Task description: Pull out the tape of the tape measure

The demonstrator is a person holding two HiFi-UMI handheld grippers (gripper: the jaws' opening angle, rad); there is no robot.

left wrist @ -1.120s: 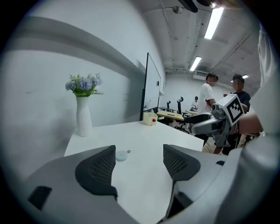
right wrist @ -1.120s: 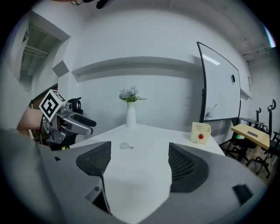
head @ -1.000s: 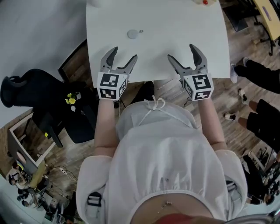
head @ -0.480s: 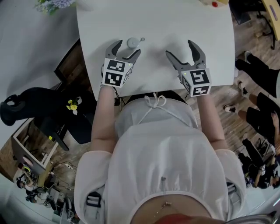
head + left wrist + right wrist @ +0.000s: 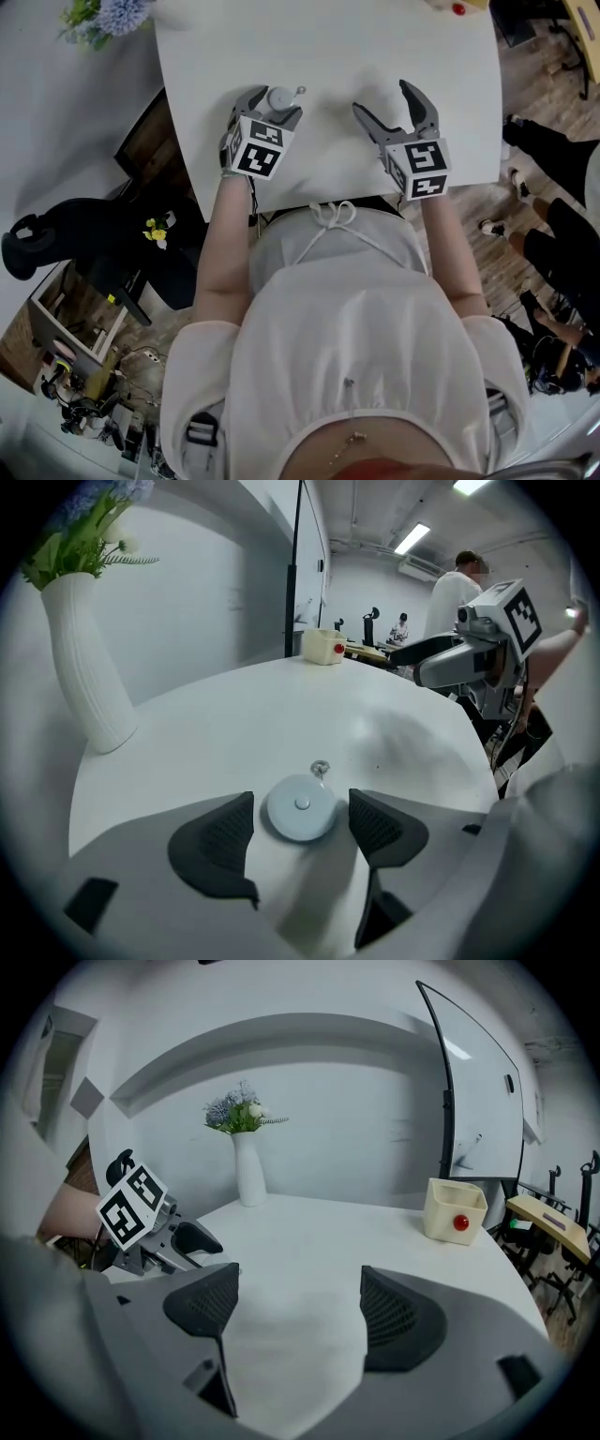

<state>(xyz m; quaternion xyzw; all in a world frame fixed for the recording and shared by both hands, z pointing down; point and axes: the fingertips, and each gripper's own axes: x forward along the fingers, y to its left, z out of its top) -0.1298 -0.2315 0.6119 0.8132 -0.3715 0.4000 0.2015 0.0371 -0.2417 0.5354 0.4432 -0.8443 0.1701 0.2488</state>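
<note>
A small round pale tape measure (image 5: 301, 807) lies flat on the white table (image 5: 337, 47), its metal pull ring (image 5: 320, 769) pointing away from me. My left gripper (image 5: 301, 829) is open, its two dark pads on either side of the disc with small gaps. In the head view the tape measure (image 5: 280, 97) shows between the left gripper (image 5: 267, 106) fingers. My right gripper (image 5: 393, 101) hovers open over bare table to the right, nothing between its pads (image 5: 207, 1303).
A white vase (image 5: 88, 672) with flowers stands at the table's far left. A cream box with a red button (image 5: 455, 1209) sits at the far right. The table's near edge is by my body. People and chairs are beyond the table.
The left gripper has moved forward over the table until its fingers straddle the tape measure. The right gripper shifted forward slightly and stays open.
</note>
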